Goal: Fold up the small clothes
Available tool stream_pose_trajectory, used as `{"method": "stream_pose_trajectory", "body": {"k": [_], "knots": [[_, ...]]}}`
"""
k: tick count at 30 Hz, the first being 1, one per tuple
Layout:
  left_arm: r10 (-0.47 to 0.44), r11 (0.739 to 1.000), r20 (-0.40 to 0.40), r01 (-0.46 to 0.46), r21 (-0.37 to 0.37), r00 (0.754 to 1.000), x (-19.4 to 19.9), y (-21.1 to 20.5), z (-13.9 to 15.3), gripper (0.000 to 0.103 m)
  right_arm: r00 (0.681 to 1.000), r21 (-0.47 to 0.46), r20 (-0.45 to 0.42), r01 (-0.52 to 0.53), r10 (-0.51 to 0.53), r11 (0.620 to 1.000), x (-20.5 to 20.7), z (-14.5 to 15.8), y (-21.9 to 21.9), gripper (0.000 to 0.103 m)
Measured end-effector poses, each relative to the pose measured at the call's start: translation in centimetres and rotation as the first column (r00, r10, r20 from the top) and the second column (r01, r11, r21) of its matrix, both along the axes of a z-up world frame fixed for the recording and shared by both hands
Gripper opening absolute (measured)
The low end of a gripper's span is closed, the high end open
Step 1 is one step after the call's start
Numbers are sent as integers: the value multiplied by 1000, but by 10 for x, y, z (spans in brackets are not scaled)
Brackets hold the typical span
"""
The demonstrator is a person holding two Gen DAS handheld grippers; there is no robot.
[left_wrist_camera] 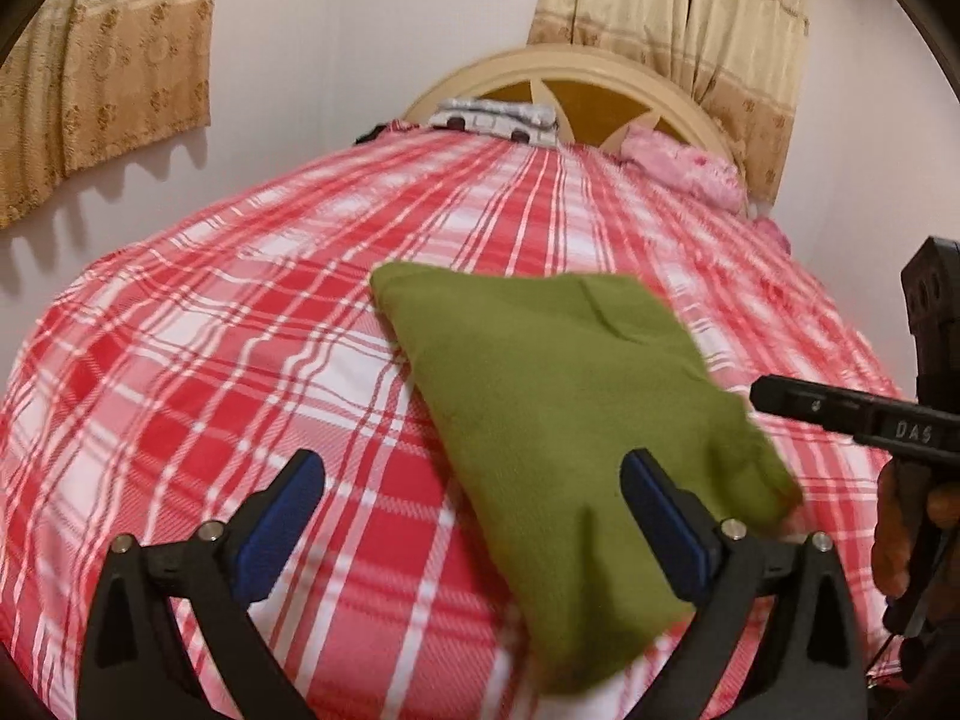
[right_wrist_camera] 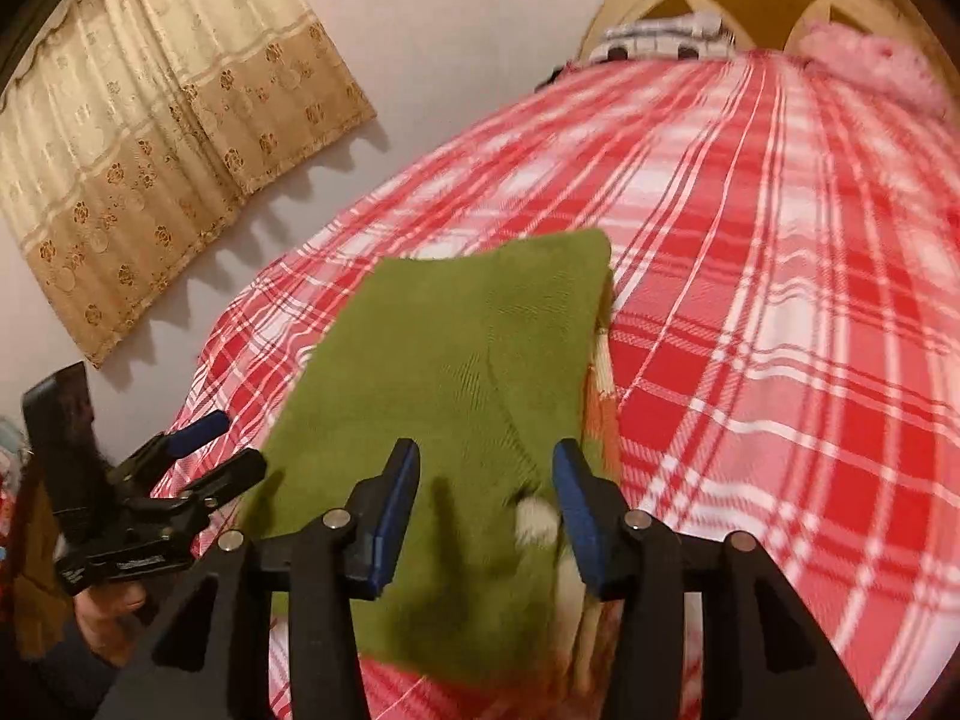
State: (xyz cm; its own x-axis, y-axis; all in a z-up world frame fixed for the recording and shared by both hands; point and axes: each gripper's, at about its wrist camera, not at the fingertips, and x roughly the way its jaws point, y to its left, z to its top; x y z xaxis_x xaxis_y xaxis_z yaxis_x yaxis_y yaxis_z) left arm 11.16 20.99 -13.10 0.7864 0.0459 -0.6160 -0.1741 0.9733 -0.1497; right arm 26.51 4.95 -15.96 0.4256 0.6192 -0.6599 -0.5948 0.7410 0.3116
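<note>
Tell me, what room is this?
Most likely a bedroom. There is a bed with a red and white checked sheet, a curved headboard against the wall, and flowery curtains. A green garment lies on the bed.

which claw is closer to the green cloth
Right. The right claw sits over the green cloth, its blue pads open on either side. The left claw is open beside its left edge.
</note>
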Motion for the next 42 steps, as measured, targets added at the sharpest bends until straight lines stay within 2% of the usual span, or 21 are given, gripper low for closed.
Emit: {"method": "stream_pose_trajectory", "body": {"k": [7, 11, 24, 42], "knots": [[-23, 999, 79, 21, 25, 997, -27, -14, 26, 101, 981, -73, 188, 61, -46, 995, -68, 33, -4, 49], [-45, 999, 106, 43, 20, 993, -33, -20, 35, 101, 969, -78, 243, 68, -47, 995, -92, 46, -7, 49], [-78, 997, 177, 73, 33, 981, -49, -31, 56, 101, 955, -50, 281, 114, -95, 992, -124, 64, -12, 49], [-99, 995, 214, 91, 45, 972, -60, -41, 70, 101, 934, -28, 331, 152, -135, 988, -148, 84, -27, 50]]}}
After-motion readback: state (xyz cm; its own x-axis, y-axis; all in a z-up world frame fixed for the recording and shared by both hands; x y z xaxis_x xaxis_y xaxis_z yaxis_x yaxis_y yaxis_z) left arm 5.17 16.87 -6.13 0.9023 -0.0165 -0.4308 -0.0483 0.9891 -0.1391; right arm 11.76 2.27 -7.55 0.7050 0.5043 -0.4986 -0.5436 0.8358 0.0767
